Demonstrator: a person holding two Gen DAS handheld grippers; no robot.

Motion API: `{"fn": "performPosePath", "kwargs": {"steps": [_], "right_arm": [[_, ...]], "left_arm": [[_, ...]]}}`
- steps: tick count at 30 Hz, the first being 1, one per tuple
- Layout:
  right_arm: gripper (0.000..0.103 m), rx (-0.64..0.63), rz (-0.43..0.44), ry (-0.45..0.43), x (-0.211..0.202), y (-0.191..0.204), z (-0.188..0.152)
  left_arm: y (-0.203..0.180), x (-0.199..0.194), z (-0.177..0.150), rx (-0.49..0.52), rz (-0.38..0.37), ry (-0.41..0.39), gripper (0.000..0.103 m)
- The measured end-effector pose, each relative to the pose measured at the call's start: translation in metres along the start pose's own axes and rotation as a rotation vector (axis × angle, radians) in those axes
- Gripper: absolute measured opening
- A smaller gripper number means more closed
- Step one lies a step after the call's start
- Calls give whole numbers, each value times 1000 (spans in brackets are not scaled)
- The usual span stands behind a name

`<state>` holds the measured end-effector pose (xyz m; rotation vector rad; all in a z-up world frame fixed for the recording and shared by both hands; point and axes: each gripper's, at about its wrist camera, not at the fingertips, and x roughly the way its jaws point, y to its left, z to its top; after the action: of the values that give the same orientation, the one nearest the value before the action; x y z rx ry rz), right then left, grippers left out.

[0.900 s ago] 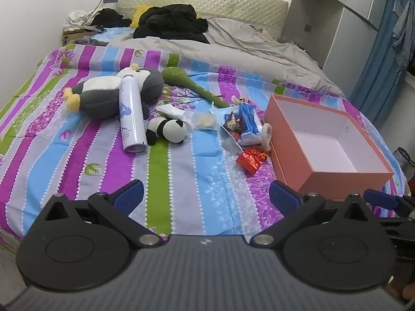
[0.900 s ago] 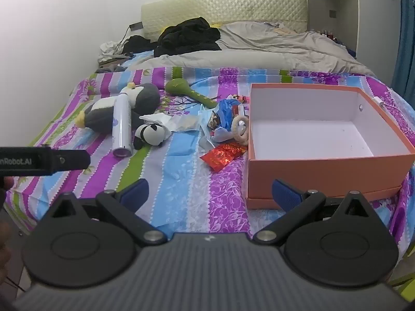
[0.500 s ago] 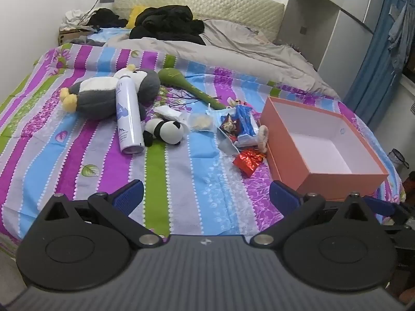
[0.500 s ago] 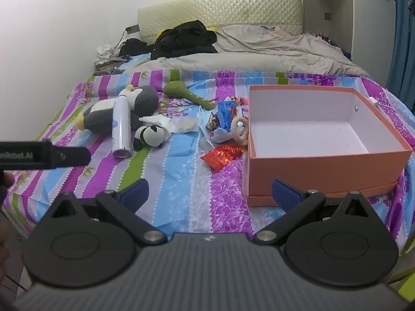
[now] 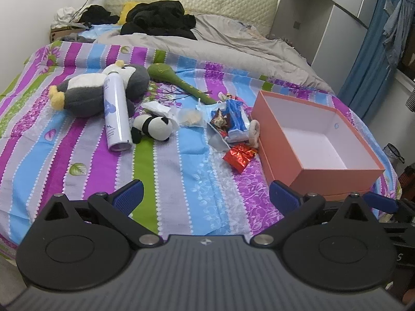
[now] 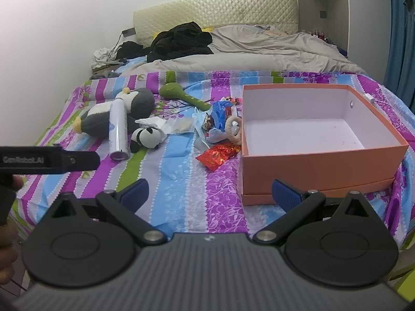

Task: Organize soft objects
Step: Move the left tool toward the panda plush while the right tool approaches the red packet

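While both grippers gape, two plush toys (image 5: 98,93) flank one can (image 5: 116,114).

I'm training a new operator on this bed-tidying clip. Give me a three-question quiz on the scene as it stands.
1. True or false: the orange box already holds a toy.
2. What lies across the grey penguin plush?
A. spray can
B. red foil packet
C. face mask
3. Fill in: both the left gripper and the right gripper are ____.

Key:
1. False; only its bare white inside shows.
2. A, the spray can.
3. open, holding nothing.
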<state>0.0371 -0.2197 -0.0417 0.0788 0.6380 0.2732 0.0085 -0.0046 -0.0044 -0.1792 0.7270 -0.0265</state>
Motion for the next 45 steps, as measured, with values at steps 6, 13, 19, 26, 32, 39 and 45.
{"fn": "performPosePath", "kwargs": {"steps": [6,13,19,26,32,39,45], "right_arm": [[103,-3,-6,-5,1,-2,1],[103,-3,-5,18,7,-3,-8],[103,18,5,23,5,-3,-8],[103,14,-1,14,-1,3,-3],[103,-3,-20,18,-4,3,-5],[103,-1,-33,28,2,3,-13],[103,-12,-27,43,9,12,-14]], "left_arm": [[-5,0,1,1,-22,-11,103],[8,-3,2,-7,-36,2,103],[12,-9,1,-18,-7,11,103],[16,-23,4,-38,6,7,103],[16,-23,-8,-36,6,7,103],[27,-21,-16,-72,10,19,103],[37,-12,-18,-75,34,33,103]]}}
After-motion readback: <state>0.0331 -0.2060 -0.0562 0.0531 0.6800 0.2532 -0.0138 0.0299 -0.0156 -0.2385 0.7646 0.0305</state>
